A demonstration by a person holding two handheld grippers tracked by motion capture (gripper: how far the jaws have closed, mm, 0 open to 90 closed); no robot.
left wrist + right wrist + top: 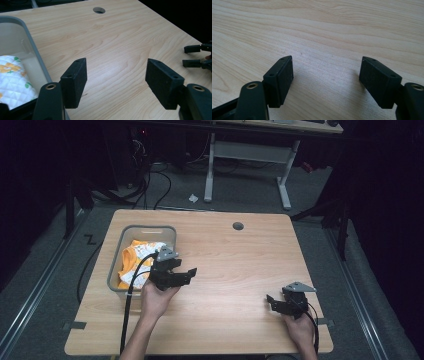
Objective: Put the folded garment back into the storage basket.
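My left tongs (186,276), jaws apart and empty, hung just beside the grey bin (116,270) holding the orange-flowered cloth (134,256), nearer than my open right tongs (275,303).

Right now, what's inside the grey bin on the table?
The grey bin holds a crumpled orange and white cloth with a flower print. The left tool and its cable cover part of it; whatever lies underneath is hidden.

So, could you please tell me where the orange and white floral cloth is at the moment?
In the high view it lies inside the grey plastic bin at the table's left, the orange and white floral cloth just beyond the left gripper.
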